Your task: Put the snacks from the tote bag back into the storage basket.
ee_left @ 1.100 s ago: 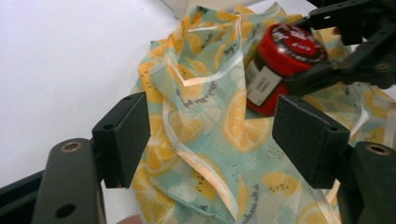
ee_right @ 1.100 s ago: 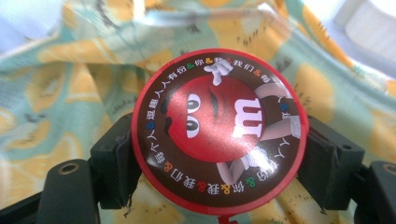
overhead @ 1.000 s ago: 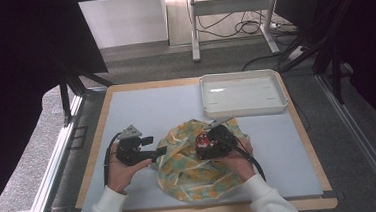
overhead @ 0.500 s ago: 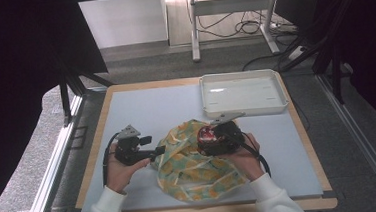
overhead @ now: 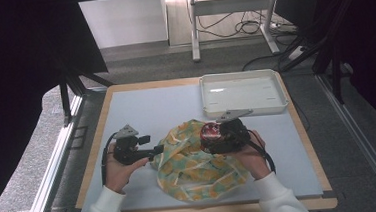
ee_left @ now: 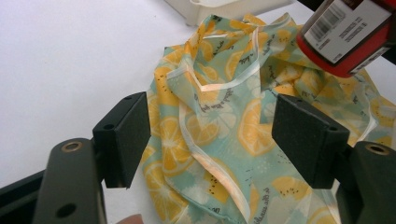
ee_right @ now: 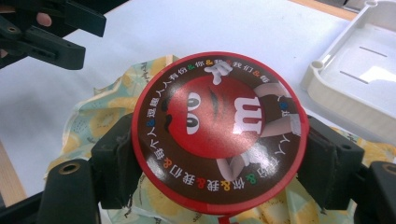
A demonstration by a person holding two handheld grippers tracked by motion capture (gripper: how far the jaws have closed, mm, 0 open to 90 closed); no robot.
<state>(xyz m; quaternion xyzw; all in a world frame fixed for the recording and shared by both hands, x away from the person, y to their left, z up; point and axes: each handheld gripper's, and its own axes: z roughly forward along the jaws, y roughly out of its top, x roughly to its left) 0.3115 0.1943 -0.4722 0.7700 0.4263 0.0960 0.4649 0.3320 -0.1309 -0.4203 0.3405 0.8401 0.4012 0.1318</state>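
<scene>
Red round candy tin (ee_right: 219, 133) (cartoon face on lid) clamped in right claw (ee_right: 219, 163), lemon-print cloth (overhead: 195, 160) beneath, left claw (ee_left: 212, 140) wide.

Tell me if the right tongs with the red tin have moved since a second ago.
Yes. The right tongs, shut on the red tin, rose toward the white tray.

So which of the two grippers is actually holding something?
The right gripper: its jaws clamp the round red candy tin. The left gripper stands open, jaws either side of the lemon-print cloth.

The cloth (overhead: 197, 160) lies at the table's (overhead: 141, 104) centre. The tray (overhead: 243, 93) sits at one o'clock behind it. The tin (overhead: 210, 131) hangs over the cloth's one-o'clock edge.
</scene>
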